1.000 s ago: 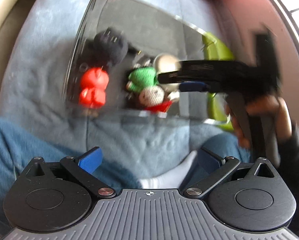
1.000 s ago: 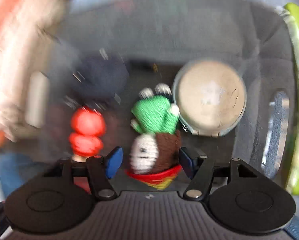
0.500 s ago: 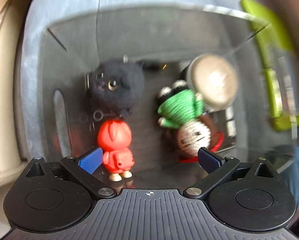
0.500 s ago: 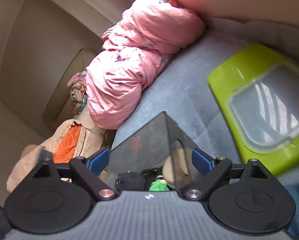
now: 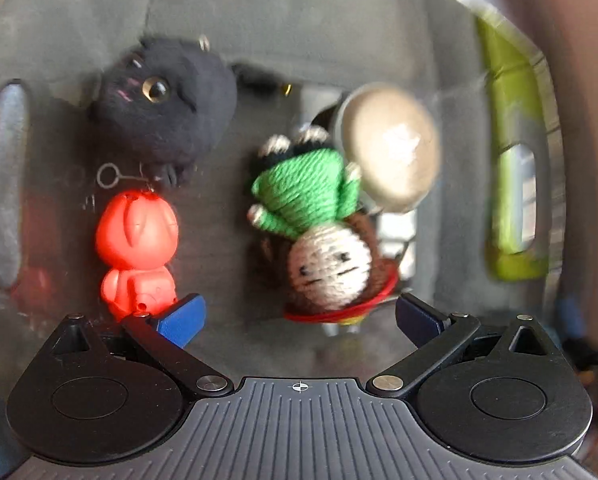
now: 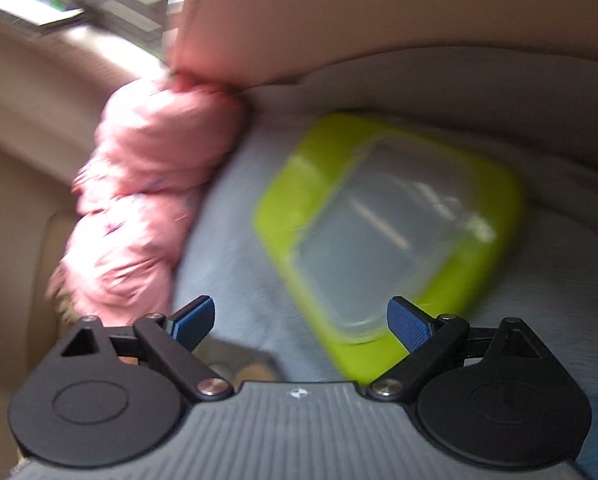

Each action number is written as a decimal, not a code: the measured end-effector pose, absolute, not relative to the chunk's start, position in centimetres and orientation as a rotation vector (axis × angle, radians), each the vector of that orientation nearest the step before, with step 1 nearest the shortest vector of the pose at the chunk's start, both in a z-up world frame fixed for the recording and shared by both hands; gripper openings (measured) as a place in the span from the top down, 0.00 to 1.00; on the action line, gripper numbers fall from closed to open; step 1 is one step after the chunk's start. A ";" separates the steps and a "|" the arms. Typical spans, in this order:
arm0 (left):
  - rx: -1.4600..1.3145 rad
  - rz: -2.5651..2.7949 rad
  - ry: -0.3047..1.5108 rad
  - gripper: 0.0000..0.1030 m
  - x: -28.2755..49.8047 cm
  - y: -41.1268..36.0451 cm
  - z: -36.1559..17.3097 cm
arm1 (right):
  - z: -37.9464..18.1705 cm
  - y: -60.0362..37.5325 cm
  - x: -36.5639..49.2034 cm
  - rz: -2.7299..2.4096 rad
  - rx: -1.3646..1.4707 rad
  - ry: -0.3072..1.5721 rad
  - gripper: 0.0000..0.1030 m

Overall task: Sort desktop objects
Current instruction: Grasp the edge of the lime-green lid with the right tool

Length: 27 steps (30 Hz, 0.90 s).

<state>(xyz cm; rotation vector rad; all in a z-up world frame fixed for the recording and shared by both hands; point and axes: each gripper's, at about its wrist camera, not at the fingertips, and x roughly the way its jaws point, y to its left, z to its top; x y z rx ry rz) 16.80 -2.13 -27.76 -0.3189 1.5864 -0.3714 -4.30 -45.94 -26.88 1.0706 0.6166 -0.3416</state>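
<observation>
L gripper [image 5: 299, 312] jaws apart over yarn doll [image 5: 319, 240] in clear box [image 5: 547, 80], R gripper [image 6: 301, 322] jaws opening, empty, lime lid [image 6: 291, 200] ahead

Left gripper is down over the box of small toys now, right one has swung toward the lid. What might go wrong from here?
1. The yarn doll lies tight against the round tin; the open left gripper may catch both.
2. The red figure sits right by one left finger and could get knocked.
3. The right gripper, jaws opening and empty, faces the green lid in a blurred view; it may misjudge it.
</observation>
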 end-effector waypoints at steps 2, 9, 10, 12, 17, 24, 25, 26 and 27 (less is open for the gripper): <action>-0.443 -0.413 1.516 0.00 15.8 -0.9 -25.6 | -28.2 -47.4 -4.7 -0.448 1.097 0.657 0.10; -0.697 -0.561 1.415 0.00 11.7 0.7 -21.0 | -34.2 -50.2 -2.9 -0.455 1.319 0.758 0.19; -0.695 -0.575 1.419 0.00 11.4 0.3 -20.9 | -34.7 -50.6 -2.4 -0.453 1.339 0.773 0.19; -0.697 -0.606 1.432 0.00 10.9 -0.4 -20.8 | -35.7 -51.8 -1.4 -0.465 1.373 0.791 0.13; -0.670 -0.647 1.473 0.00 9.5 -3.1 -21.1 | -38.6 -53.5 -0.1 -0.481 1.528 0.781 0.00; -0.626 -0.678 1.510 0.00 8.6 -5.2 -21.9 | -34.3 -51.2 -2.7 -0.309 1.390 0.337 0.12; -0.621 -0.679 1.508 0.00 8.5 -5.4 -22.0 | -33.3 -50.7 -3.0 -0.272 1.361 0.260 0.12; -0.622 -0.680 1.508 0.00 8.5 -5.6 -22.2 | -32.5 -50.3 -3.0 -0.251 1.330 0.213 0.11; -0.625 -0.681 1.509 0.00 8.5 -5.6 -22.3 | -32.0 -50.0 -2.5 -0.245 1.306 0.190 0.10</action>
